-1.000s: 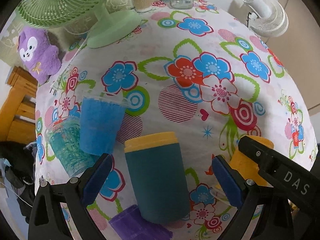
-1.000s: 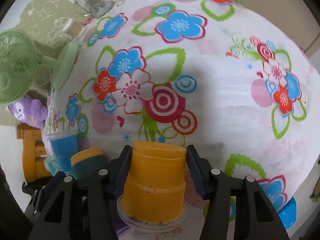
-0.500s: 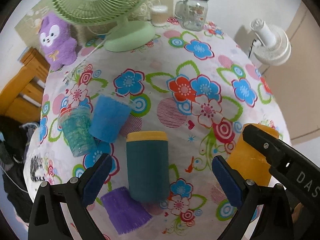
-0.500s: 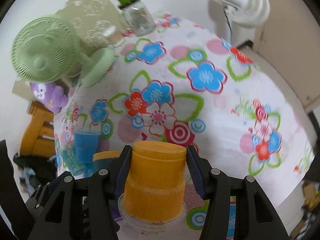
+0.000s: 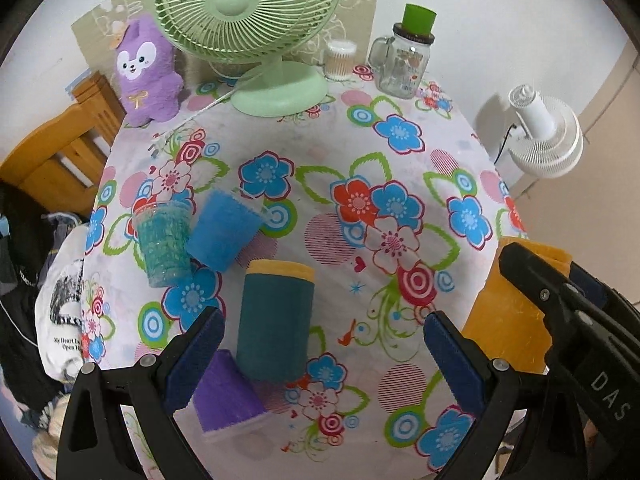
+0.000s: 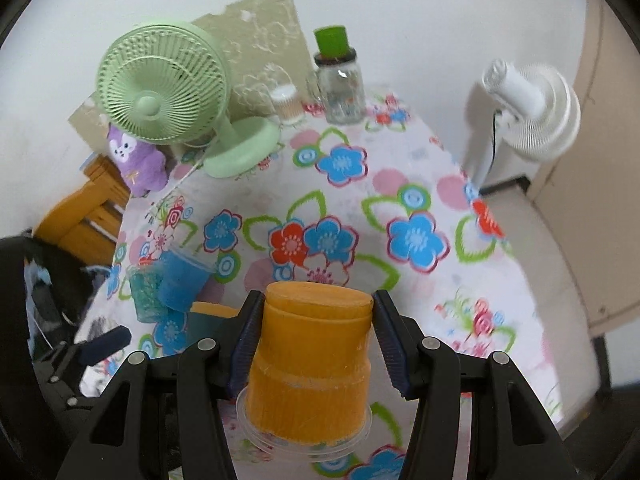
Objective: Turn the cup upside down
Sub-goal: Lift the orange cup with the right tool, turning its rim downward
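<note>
Orange and ribbed, the cup (image 6: pixel 310 364) sits clamped between the pads of the right gripper (image 6: pixel 316 344), its clear rim toward the camera and its closed base pointing away, apparently held above the flowered tablecloth (image 6: pixel 420 200). The left gripper (image 5: pixel 324 360) hangs spread and empty over a teal cup (image 5: pixel 276 320). Beyond stand a green fan (image 5: pixel 248 20) and a glass jar (image 5: pixel 402 64) against the wall.
</note>
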`<state>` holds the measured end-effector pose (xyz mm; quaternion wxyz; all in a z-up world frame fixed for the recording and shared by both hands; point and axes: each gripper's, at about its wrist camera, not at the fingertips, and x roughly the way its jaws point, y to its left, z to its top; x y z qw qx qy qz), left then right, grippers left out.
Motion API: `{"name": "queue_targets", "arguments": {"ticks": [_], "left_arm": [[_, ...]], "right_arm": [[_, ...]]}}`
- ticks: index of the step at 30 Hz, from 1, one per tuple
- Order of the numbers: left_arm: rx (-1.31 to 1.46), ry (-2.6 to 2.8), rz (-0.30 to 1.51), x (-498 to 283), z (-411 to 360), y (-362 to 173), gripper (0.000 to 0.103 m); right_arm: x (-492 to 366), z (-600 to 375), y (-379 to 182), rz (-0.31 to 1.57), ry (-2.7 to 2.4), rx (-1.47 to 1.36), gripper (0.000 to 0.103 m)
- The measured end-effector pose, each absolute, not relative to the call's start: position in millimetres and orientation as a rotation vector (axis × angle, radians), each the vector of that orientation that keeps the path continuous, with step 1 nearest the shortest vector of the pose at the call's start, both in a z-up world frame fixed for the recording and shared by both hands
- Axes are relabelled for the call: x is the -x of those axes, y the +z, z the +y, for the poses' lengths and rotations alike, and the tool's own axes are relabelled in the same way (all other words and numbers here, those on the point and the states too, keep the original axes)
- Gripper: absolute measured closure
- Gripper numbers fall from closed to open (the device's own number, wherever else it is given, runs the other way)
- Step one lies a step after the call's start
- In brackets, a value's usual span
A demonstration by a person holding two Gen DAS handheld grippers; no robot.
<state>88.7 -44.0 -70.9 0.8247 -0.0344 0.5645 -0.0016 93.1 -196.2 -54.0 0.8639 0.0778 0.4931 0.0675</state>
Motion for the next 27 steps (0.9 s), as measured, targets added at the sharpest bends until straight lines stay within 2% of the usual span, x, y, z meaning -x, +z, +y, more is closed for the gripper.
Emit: {"name": "queue_targets", "arguments": {"ticks": [21, 27], "left_arm": [[0.134, 0.107, 1.136, -75, -69, -53, 0.002], [0.132, 0.099, 1.153, -76, -75, -67, 0.002]], "right_arm": [[-91, -224, -26, 0.825, 0.326, 0.066, 0.046], [-91, -231, -33, 0.779, 0.355, 0.082, 0.046]]}}
